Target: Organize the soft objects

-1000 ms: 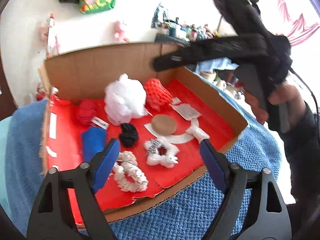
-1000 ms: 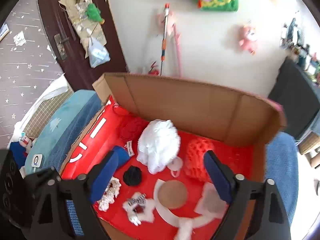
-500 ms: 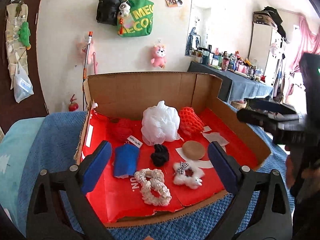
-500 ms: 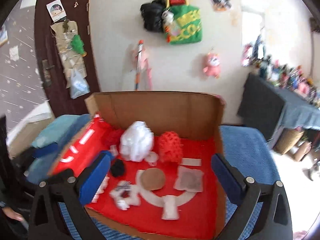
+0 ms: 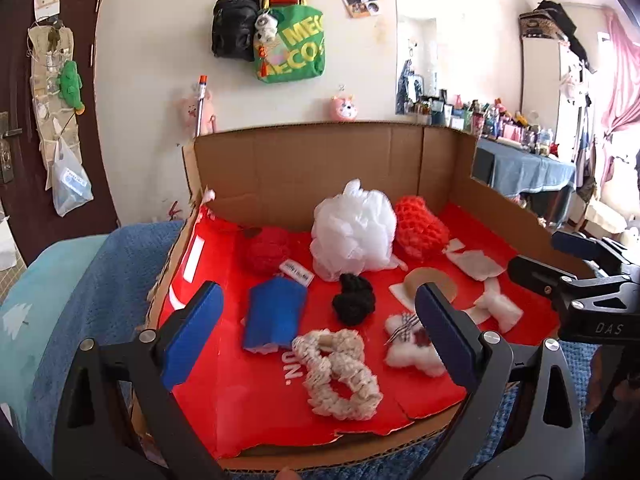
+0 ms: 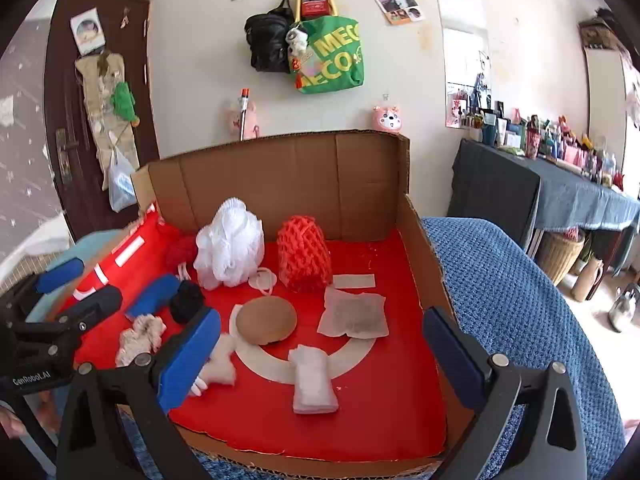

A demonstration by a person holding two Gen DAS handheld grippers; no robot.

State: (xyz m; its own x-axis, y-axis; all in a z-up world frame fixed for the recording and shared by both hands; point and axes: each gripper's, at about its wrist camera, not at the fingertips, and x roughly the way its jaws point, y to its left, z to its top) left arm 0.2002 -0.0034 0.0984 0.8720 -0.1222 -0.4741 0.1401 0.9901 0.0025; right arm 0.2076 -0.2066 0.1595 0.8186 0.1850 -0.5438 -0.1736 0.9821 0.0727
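- We take the white mesh puff (image 5: 352, 230) as our landmark: it sits toward the back of the cardboard box (image 5: 304, 168), on the red liner (image 5: 256, 392).
- Just right of the puff stands an orange-red netted sponge (image 5: 420, 226); just left of it, a red yarn ball (image 5: 266, 250).
- In front of the puff we see a black scrunchie (image 5: 354, 300), a blue cloth roll (image 5: 276, 314) and, nearer still, a cream scrunchie (image 5: 340, 372). A small white tag beside the roll carries print too small to read.
- On the liner, in front of the puff, white letters read "UN."
- Our left gripper (image 5: 320, 336) hovers at the box's near edge, jaws spread, holding nothing.
- Our right gripper (image 6: 320, 352) also stands spread and empty; from the left view its body reads "DAS".
- From the right view, the left gripper body reads "GenRobot.AI".
- On the wall behind the puff hangs a green bag (image 6: 332, 56) lettered "MEC" and "ECO".
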